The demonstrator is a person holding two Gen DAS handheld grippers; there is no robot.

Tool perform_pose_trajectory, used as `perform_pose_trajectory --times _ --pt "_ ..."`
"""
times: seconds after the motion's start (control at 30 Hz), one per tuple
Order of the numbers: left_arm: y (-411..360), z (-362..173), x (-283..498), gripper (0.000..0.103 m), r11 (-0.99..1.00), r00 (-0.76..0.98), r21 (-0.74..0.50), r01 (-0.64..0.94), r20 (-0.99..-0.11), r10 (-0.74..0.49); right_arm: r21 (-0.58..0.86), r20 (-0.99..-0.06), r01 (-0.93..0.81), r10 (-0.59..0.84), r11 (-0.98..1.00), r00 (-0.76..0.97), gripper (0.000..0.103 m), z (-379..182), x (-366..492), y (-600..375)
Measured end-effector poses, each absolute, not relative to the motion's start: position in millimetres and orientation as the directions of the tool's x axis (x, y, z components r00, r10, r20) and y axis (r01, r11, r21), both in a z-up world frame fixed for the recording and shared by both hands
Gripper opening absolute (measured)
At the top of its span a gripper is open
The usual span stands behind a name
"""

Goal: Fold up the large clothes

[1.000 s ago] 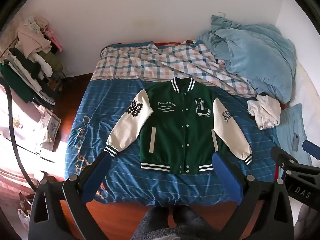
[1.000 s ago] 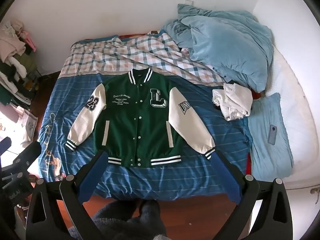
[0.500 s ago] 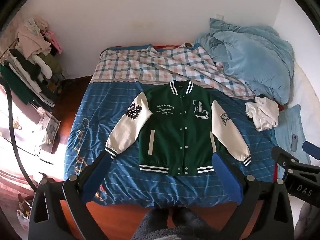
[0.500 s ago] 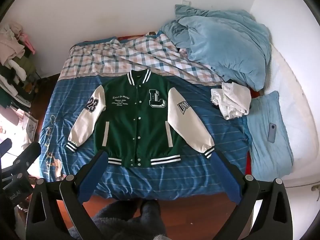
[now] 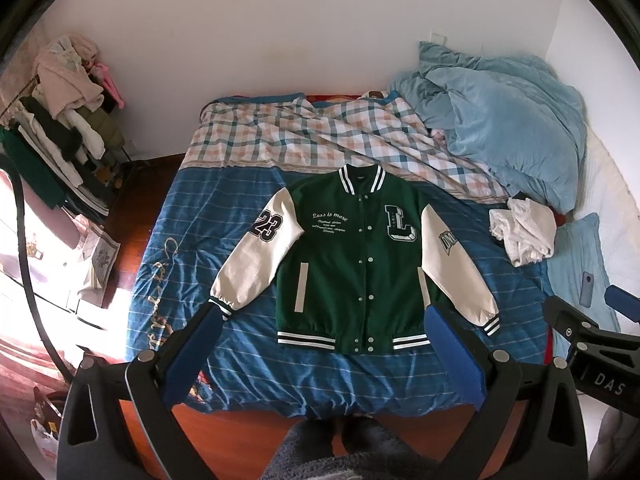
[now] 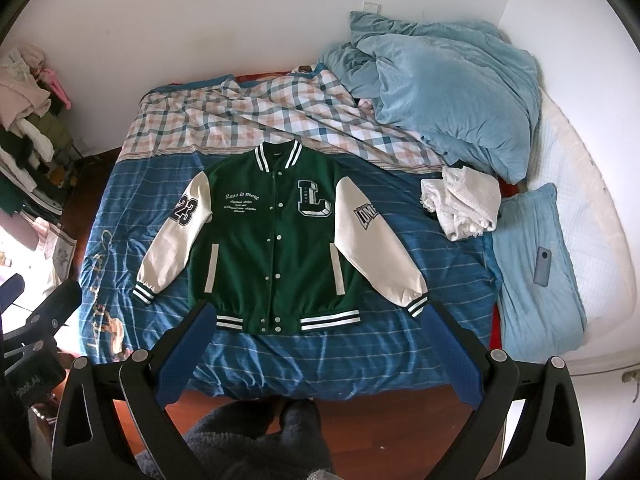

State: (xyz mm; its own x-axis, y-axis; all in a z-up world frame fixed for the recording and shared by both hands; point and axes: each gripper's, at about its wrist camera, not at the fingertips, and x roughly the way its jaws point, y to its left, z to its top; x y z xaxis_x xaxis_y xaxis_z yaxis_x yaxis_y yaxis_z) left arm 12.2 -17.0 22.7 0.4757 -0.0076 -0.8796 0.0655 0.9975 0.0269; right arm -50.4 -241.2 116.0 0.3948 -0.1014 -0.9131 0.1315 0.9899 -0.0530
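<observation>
Nothing is folded yet, as far as I can judge: the jacket [image 5: 356, 264] lies spread flat, front up and snapped shut, on the blue striped bed [image 5: 224, 216], both cream sleeves angled out from the green body. All the folding is left to do. My left tongs [image 5: 320, 344] and right tongs [image 6: 316, 336] hang above the near edge of the bed, both spread wide and holding nothing. A crumpled white cloth [image 6: 460, 208] sits near the jacket's sleeve.
</observation>
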Motion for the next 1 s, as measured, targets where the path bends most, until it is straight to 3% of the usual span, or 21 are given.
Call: perform_pose_trajectory --times 1.0 --pt "-9 31 11 0.103 0.998 0.492 0.005 0.068 -0.87 -0.029 -0.053 -0.91 0.134 -0.103 0.99 0.401 0.103 124 -55 -241"
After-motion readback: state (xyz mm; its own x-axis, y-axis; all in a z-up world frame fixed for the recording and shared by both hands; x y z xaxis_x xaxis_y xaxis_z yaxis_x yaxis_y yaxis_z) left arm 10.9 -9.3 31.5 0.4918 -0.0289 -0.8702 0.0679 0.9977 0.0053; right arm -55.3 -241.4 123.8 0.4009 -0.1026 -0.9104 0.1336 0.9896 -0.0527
